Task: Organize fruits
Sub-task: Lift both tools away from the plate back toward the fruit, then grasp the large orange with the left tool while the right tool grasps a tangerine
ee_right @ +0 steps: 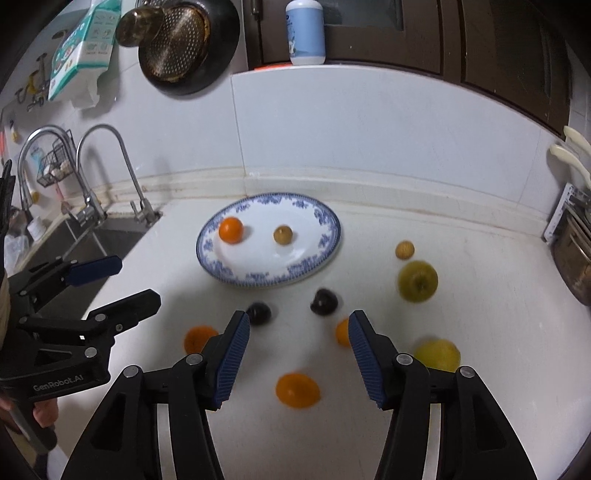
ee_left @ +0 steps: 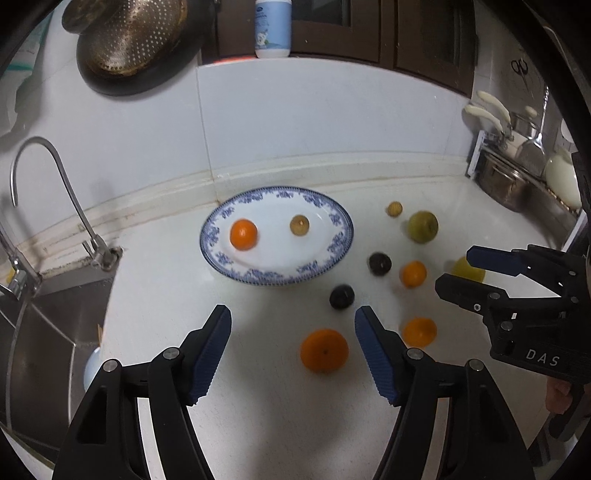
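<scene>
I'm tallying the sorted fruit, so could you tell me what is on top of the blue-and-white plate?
The plate holds two fruits, set apart: an orange on its left part and a small brownish fruit near the middle. Nothing covers the plate.

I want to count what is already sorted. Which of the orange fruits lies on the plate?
The small orange at the left side of the blue-patterned plate, beside a small brown fruit. The other oranges lie on the counter.

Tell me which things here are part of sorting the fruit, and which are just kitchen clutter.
Job: blue-patterned plate, orange on the plate, loose oranges, dark fruits, green apple, yellow fruit.
Clutter: faucet, colander, white bottle, pot.
</scene>
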